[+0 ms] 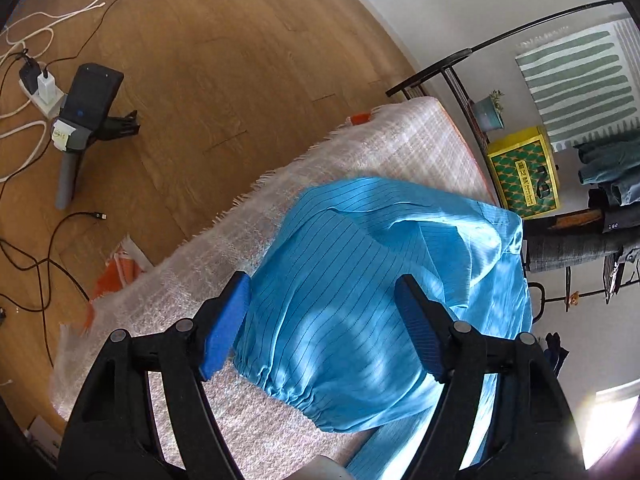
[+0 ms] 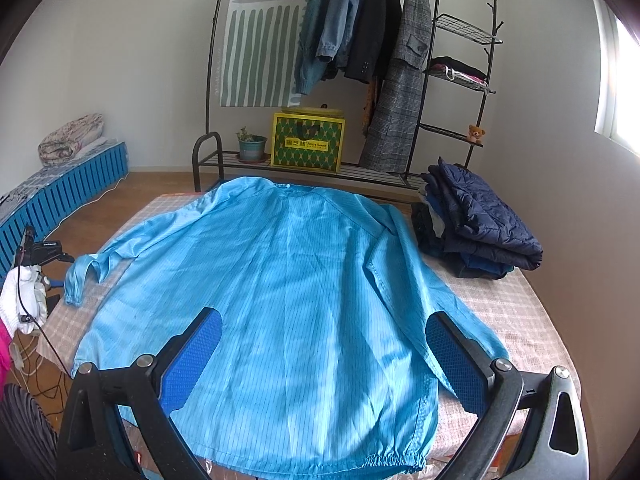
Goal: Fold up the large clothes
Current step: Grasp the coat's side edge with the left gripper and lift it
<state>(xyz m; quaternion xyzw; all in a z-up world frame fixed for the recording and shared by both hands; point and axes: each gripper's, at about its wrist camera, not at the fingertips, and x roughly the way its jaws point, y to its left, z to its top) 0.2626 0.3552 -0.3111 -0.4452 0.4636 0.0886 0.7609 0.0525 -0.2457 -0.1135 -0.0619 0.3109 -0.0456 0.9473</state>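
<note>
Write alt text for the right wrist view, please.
A light blue pinstriped jacket lies spread flat on a table, between the open blue fingers of the right tool. A stack of folded dark clothes sits at the right, a clothes rack behind.

- blue jacket (image 2: 280,280): hem cut off by bottom edge in right wrist view; left wrist view shows only part, rest runs off bottom
- yellow box (image 2: 307,142): label text too small to read
- left gripper (image 1: 322,320) body cut off at bottom edge
- folded clothes pile (image 2: 476,220): lower items hidden under navy puffer
</note>
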